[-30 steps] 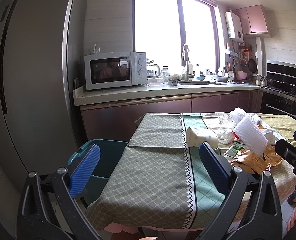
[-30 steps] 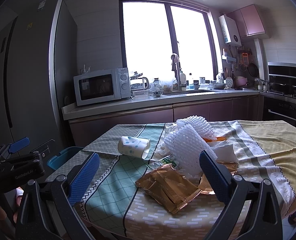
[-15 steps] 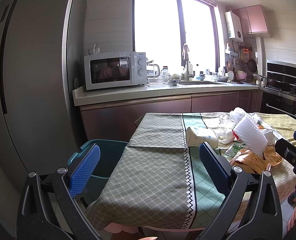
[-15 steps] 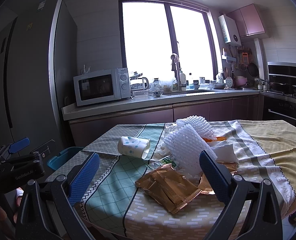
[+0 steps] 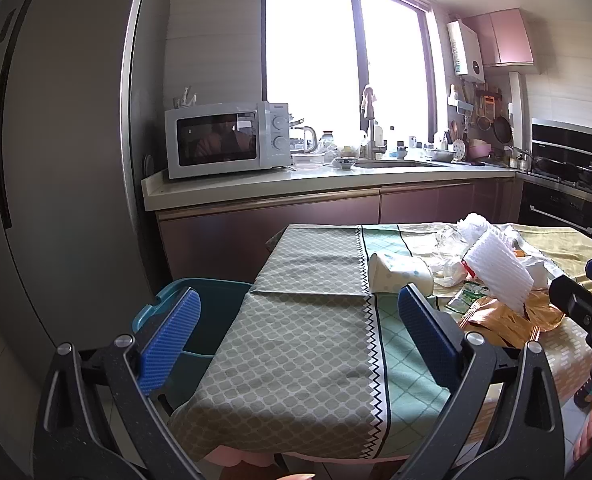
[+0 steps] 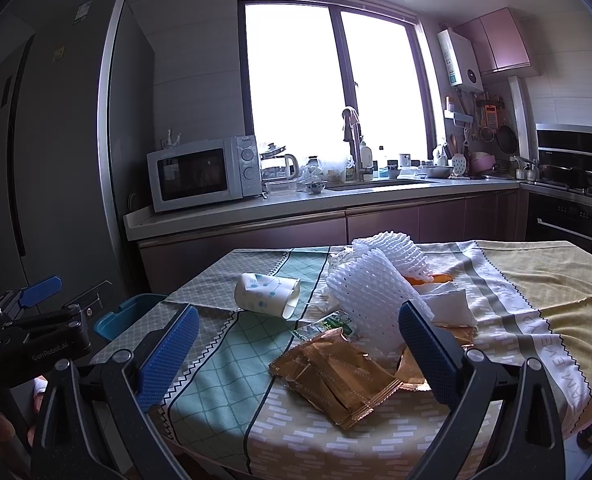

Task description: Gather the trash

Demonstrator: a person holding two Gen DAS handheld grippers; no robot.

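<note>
Trash lies on a clothed table (image 6: 231, 360): a tipped paper cup (image 6: 265, 294), white foam nets (image 6: 372, 300), gold foil wrappers (image 6: 336, 376), a green packet (image 6: 330, 324) and white tissues (image 6: 450, 306). The cup (image 5: 400, 276), a foam net (image 5: 500, 270) and the wrappers (image 5: 508, 320) also show in the left wrist view. A teal bin (image 5: 215, 320) stands on the floor left of the table. My left gripper (image 5: 296, 344) is open and empty before the table's near edge. My right gripper (image 6: 296, 356) is open and empty, just short of the wrappers.
A grey fridge (image 5: 55, 160) stands at the left. A counter (image 5: 316, 184) with a microwave (image 5: 223, 140), kettle and sink runs under the window. An oven and hob (image 6: 568, 200) are at the right. The left gripper's body (image 6: 35, 340) shows at the right view's left edge.
</note>
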